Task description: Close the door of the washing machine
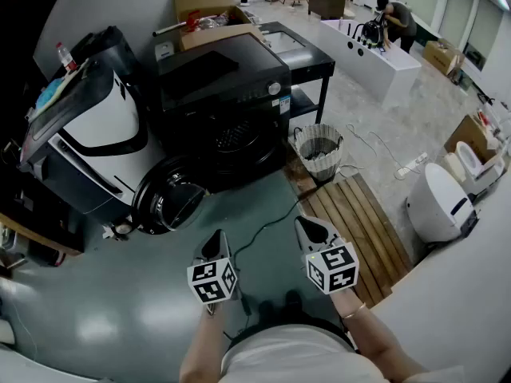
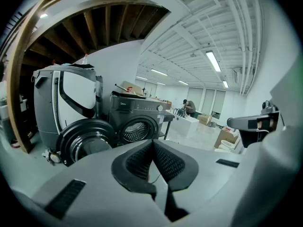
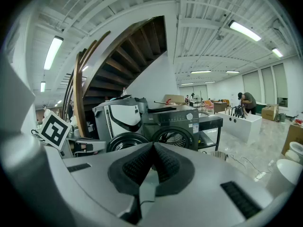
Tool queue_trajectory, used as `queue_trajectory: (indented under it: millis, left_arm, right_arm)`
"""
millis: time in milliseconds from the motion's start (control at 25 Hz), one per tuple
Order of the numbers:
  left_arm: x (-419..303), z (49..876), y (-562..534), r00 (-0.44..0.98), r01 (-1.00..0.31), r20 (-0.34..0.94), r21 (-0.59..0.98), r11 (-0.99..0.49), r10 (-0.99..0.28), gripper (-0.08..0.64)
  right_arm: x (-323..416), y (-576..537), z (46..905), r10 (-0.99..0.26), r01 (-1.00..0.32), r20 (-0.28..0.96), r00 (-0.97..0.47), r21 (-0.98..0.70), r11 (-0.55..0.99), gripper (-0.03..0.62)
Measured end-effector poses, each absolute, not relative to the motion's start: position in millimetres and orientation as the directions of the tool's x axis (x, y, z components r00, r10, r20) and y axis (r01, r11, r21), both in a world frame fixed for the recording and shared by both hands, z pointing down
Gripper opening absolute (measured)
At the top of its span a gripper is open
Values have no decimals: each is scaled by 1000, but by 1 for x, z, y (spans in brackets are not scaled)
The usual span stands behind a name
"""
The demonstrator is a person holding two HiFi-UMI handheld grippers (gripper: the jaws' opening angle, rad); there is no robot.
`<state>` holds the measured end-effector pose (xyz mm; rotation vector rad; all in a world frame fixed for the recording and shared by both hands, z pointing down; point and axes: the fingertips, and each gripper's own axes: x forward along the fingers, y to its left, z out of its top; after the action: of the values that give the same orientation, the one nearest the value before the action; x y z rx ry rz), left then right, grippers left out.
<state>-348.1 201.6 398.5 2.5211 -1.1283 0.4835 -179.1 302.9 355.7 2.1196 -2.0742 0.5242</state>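
Observation:
A black front-loading washing machine point(image 1: 227, 94) stands ahead, its drum mouth point(image 1: 233, 138) uncovered. Its round black door point(image 1: 169, 196) hangs swung wide to the left, near the floor. The same machine point(image 2: 137, 119) and door point(image 2: 87, 140) show in the left gripper view, and again as machine point(image 3: 177, 124) and door point(image 3: 127, 142) in the right gripper view. My left gripper point(image 1: 214, 242) and right gripper point(image 1: 310, 228) are both shut with nothing in them, held side by side well short of the door. Neither touches anything.
A white and black appliance point(image 1: 96, 126) stands left of the door. A wire waste basket point(image 1: 318, 152) and a black table point(image 1: 299, 50) sit right of the machine. A cable point(image 1: 271, 223) runs across the grey floor. Wooden slats point(image 1: 359, 222) lie to the right, beside a white bin point(image 1: 437, 202).

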Motion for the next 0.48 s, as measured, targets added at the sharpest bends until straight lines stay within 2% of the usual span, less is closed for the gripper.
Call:
queue_trajectory:
  millis: [480]
  left_arm:
    - [-324, 395, 200, 601, -778, 439, 130, -615, -667, 21]
  right_arm:
    - [-149, 299, 354, -943, -990, 333, -16, -140, -32, 6]
